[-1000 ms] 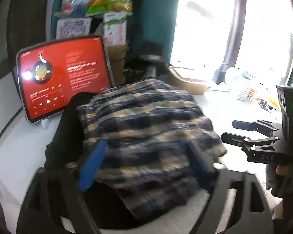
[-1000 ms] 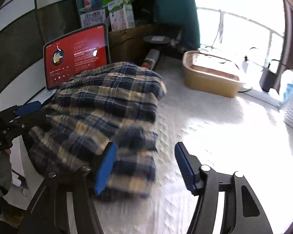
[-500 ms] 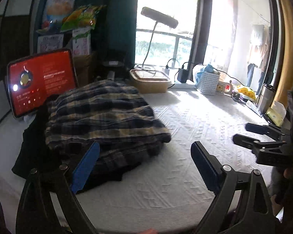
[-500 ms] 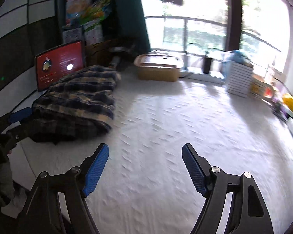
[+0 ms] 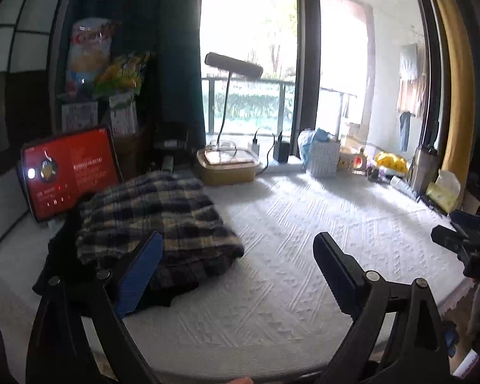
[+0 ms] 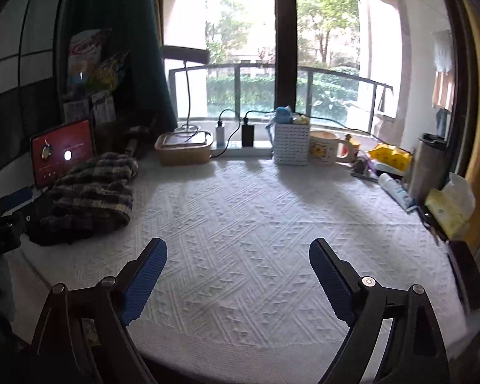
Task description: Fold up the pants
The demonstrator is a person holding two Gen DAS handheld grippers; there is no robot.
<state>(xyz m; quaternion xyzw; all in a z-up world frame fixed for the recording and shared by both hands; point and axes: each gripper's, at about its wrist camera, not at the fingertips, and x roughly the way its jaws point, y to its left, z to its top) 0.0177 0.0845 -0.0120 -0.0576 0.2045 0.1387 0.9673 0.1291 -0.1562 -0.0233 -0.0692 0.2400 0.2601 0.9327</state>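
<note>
Left wrist view: the left claw (image 5: 236,256) is spread wide with nothing between its pads. The plaid pants (image 5: 153,220) lie bundled in a folded heap just in front of the red-screened tablet (image 5: 70,172), on the far-left part of the white textured tabletop (image 5: 304,256). From this claw the heap is ahead and to the left; its blue left pad overlaps the heap's near edge in the picture, though whether it touches the cloth cannot be told. The heap's long axis seems to run from the tablet toward the near edge of the tabletop. A dark garment (image 5: 57,262) shows beneath and left of the plaid. The right claw (image 5: 454,240) sits well away from the tablet, at the frame's right edge.

Right wrist view: the right claw (image 6: 236,256) has just been opening and stands spread, empty, over bare tabletop (image 6: 256,224). The pants (image 6: 92,192) lie well off to its left, still hugging the tablet (image 6: 62,153), with the left claw (image 6: 6,208) just beside them.

Judging by this, the left claw is the nearer one; any further handling of the pants means going left toward the tablet.
</note>
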